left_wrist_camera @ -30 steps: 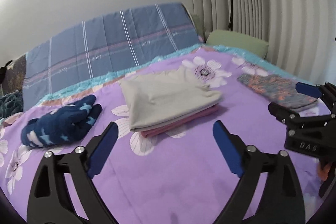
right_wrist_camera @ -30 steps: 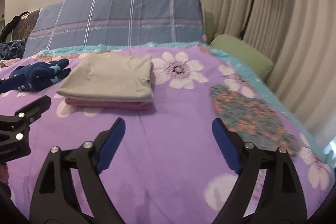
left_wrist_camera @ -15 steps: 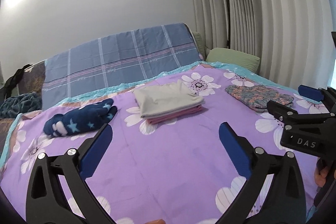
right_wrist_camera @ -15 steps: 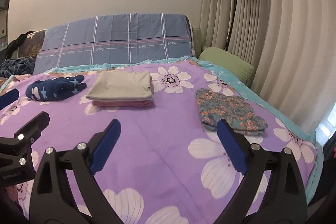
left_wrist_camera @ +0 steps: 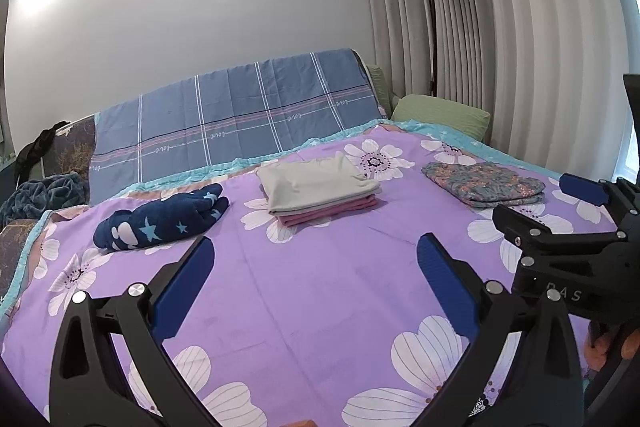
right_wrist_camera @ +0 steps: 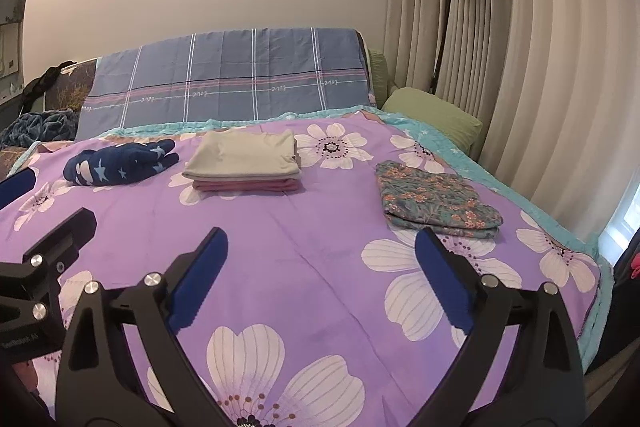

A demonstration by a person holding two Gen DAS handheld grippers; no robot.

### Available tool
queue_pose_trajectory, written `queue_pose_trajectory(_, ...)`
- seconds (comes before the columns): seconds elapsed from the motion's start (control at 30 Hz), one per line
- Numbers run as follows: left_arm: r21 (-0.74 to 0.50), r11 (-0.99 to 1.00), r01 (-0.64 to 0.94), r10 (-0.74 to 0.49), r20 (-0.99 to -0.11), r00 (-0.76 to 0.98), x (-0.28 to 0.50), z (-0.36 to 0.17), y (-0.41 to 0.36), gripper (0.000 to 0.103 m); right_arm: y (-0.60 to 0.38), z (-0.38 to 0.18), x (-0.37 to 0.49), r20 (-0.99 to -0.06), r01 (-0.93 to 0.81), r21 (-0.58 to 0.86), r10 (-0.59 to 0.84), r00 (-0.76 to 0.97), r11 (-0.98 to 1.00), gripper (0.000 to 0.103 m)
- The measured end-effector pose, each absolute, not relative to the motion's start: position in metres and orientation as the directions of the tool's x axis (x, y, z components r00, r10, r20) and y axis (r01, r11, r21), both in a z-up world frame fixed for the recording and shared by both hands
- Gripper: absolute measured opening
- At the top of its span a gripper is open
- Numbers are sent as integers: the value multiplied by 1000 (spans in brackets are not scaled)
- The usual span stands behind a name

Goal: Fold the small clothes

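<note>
L gripper jaws wide, nothing btwn. R gripper same, empty. Folded grey/pink stack lay at 12 o'clock on purple bedspread, star-print bundle at 10, floral piece at 2.

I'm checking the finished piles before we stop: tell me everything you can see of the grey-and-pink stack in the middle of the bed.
The grey-and-pink stack is folded soft fabric: a pale grey garment on top, lying flat, with pink folded layers showing beneath its near edge. It looks like thin, smooth knit cloth. The edges line up fairly neatly, though the grey top sags a little. It rests on the purple floral bedspread, apart from the other clothes, and neither gripper touches it.
</note>
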State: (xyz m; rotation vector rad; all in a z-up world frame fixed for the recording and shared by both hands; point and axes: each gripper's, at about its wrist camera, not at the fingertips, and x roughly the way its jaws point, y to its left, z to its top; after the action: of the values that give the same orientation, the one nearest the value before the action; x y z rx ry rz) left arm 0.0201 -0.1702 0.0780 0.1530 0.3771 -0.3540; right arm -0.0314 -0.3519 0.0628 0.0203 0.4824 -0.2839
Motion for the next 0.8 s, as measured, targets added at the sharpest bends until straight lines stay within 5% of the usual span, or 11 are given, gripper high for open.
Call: queue_pose_trajectory(0.8, 82, 928, 363, -300, -414, 859, 32, 64, -173, 102, -352, 53, -18, -481, 271, -53, -262, 837, 961, 96)
